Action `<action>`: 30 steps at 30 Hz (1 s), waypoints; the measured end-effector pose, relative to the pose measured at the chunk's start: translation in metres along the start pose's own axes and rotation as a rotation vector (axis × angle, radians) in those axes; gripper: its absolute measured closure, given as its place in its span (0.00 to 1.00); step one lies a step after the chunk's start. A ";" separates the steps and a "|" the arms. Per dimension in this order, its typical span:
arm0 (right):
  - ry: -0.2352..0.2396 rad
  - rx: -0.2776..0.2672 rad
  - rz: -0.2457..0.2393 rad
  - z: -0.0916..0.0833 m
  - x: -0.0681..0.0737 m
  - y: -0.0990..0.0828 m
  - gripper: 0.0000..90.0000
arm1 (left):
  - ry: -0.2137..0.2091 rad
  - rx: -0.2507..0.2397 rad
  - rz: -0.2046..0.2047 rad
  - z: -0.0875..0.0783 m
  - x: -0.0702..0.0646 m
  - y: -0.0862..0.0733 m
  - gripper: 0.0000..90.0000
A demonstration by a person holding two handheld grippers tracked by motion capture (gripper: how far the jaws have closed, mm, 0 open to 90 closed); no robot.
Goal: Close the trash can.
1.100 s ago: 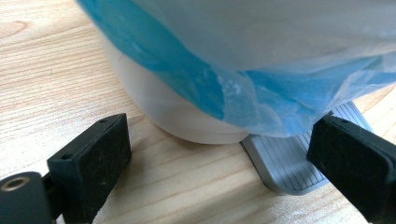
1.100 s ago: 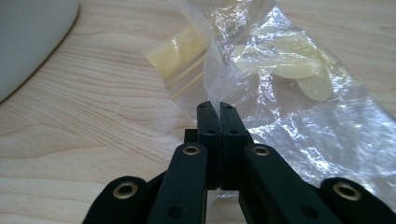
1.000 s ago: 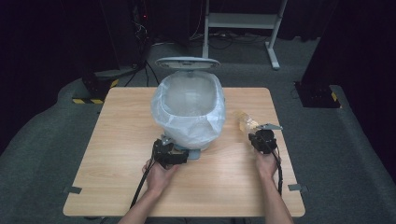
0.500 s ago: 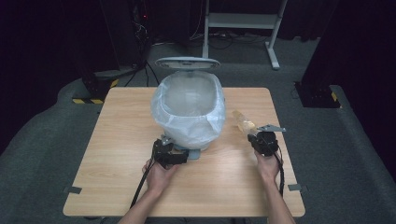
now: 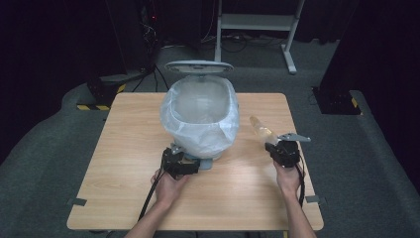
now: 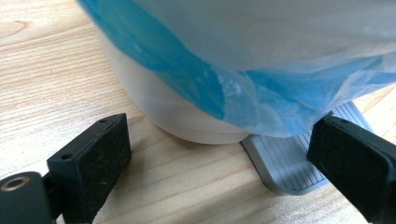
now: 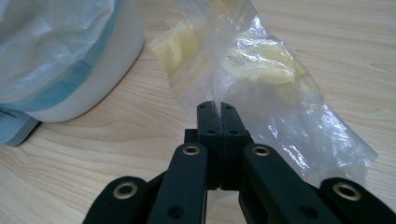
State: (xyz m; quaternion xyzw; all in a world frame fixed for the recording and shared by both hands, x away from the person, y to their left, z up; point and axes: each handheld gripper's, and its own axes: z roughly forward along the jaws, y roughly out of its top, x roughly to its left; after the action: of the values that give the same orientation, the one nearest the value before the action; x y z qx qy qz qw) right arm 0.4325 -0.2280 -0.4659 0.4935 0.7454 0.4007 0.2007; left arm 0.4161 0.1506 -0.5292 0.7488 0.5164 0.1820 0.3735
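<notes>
A: How is the right gripper (image 7: 218, 106) set?

B: Its jaws are pressed together on the clear plastic bag (image 7: 261, 79), pinched at the near edge. Yellow pieces can be seen inside. In the high view the bag (image 5: 261, 130) is held just off the right gripper (image 5: 283, 148) toward 11 o'clock, at about 4 o'clock from the bin. Whether the bag hangs clear of the table (image 5: 124, 148) or rests on it cannot be made out.

A: Why by the edge?

B: Probably so the contents hang below the grip and the bag can be carried over the rim without being crushed.

A: And the left gripper (image 5: 179, 163)?

B: It is kept wide, with nothing pressed between its pads (image 6: 98, 156). It is placed at the bin's 6 o'clock, at the foot pedal (image 6: 292, 161), with the bin base (image 6: 163, 105) between the jaws.

A: For what reason?

B: Presumably the pedal is being pressed, since the lid (image 5: 198, 66) is seen raised at 12 o'clock. The opening of the lined bin (image 5: 200, 116) is thus left free.

A: What is left to do?

B: Judging from the layout, the bag is yet to be taken to the opening and let go.
</notes>
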 end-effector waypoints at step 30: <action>0.062 -0.032 -0.040 -0.033 0.015 0.003 1.00 | 0.000 0.000 0.001 0.000 0.000 0.000 0.07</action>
State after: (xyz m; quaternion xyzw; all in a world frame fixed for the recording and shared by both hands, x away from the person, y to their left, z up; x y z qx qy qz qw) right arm 0.4047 -0.2272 -0.4419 0.4627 0.7543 0.4237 0.1933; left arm 0.4161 0.1506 -0.5292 0.7492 0.5160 0.1821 0.3732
